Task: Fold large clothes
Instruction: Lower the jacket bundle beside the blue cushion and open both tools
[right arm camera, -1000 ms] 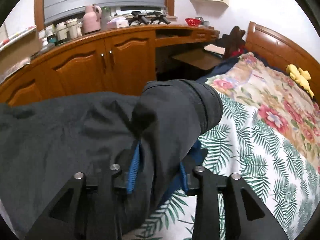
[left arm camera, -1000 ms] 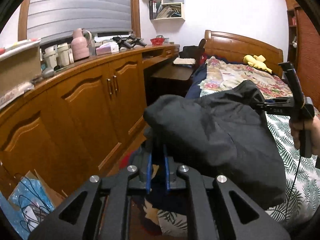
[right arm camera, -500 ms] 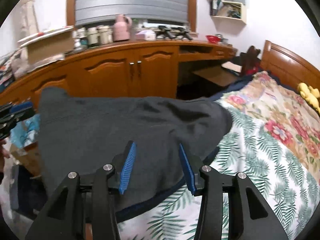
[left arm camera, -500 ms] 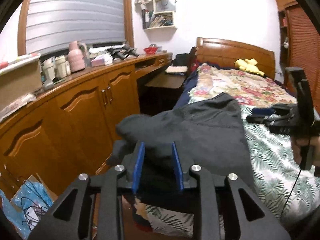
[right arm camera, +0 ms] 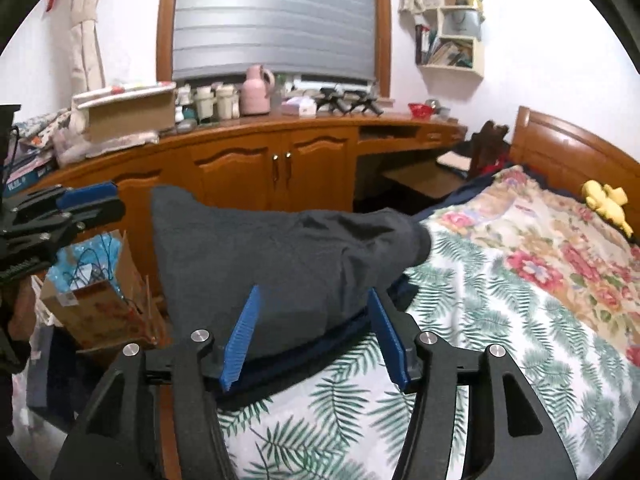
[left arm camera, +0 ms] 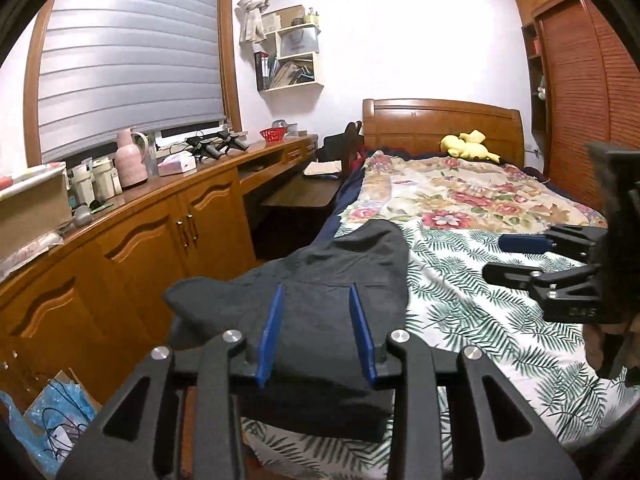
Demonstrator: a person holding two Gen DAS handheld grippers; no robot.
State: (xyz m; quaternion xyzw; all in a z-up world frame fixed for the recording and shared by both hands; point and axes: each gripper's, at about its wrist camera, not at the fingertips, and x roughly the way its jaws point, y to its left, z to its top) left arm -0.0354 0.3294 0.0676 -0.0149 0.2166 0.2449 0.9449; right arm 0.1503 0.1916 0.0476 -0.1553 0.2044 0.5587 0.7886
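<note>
Garment point(left arm camera: 328, 304) lay dropped along the near left edge of the bed point(left arm camera: 480, 312), long axis running left-right under both your just-opened, empty grippers, left gripper point(left arm camera: 316, 334) and right gripper point(right arm camera: 316, 336), roughly equally close.

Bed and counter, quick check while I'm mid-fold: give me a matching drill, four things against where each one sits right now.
Things:
1. dark garment
2. yellow plush toy
3. pink jug
4. red basket

Places:
A. counter, far end toward the headboard
B. near corner of the bed, at its edge
C. head of the bed
D. counter under the window blind

Pairs: 1-B, 2-C, 3-D, 4-A
</note>
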